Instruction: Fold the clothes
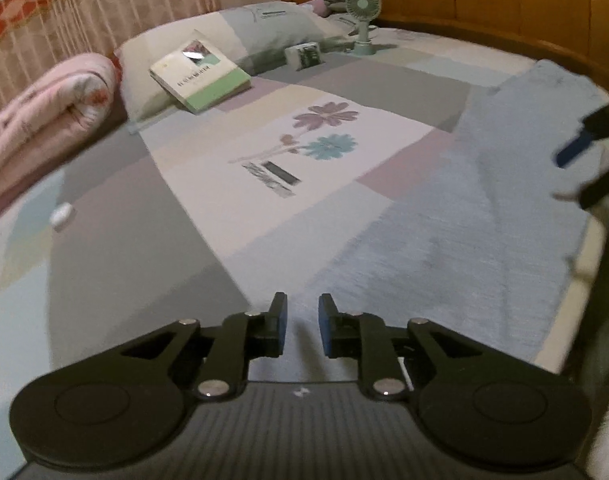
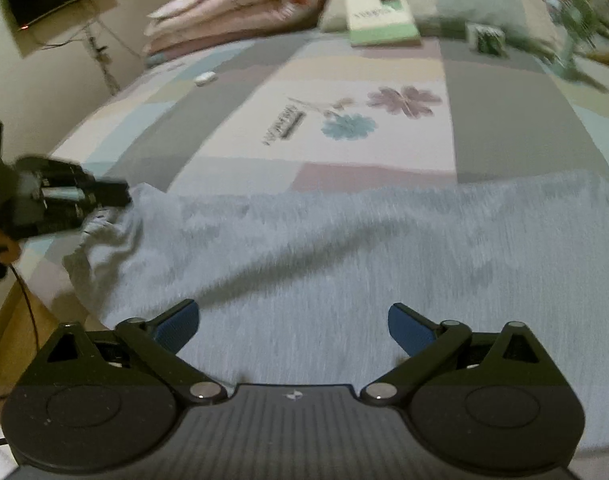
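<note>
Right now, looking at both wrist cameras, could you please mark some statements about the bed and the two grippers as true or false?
1. The grey garment lies spread on the bed. True.
2. The right gripper is clamped on the garment. False: its jaws stand wide open, holding nothing.
3. A book leans on the pillow. True.
4. The small fan stands on the floor. False: it stands on the bed near the headboard.
5. The left gripper has a gap between its fingers. True.

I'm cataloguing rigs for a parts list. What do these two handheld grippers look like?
Both match: the left gripper and right gripper have black linkage arms with silver pivot pins, round black discs, blue finger pads, and a ribbed grey body with a small white logo. A thin dark cable trails below the left one.
</note>
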Demonstrator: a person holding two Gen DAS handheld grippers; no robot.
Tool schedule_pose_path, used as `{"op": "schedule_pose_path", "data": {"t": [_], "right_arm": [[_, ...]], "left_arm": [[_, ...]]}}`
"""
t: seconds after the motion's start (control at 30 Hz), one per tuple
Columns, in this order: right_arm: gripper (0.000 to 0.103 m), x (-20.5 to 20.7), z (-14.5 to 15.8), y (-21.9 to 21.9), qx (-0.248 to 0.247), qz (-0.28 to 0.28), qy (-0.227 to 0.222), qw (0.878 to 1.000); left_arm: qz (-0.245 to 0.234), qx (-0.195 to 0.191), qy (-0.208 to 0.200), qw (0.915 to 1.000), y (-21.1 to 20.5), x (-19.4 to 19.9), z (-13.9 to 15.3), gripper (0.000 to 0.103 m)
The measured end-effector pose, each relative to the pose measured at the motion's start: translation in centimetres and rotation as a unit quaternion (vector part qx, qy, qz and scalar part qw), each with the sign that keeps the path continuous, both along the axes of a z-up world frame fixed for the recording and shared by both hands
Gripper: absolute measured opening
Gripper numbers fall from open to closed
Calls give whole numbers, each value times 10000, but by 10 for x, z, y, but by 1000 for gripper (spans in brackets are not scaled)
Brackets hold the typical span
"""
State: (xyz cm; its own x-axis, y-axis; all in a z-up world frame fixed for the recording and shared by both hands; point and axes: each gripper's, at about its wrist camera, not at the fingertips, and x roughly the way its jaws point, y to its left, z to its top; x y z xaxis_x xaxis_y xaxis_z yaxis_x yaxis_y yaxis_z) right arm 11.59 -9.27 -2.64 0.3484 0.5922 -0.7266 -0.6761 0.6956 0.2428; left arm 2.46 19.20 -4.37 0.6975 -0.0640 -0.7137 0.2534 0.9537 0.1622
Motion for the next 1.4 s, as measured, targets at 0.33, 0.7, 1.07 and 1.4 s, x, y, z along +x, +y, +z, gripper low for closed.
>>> {"op": "schedule_pose_path", "data": {"t": [0.33,0.7,1.07,1.4], "right_arm": [[46,37,2,73,-161,1107,-268,9934],[46,29,-35,99,-504,1965,285,9788],[31,61,-18,138,-641,2253,-663,9699],[31,38,-43,154,-1263,3063,-1544,9308]], "left_arm": [[708,-679,467,9941,4,-48,-27,35],[1689,-1329,201,9764,23,-9,-30,50],[1679,-1123,439,9784,13,-17,-39,53],[1519,-1148,414,9808,11,-17,-41,61]]}}
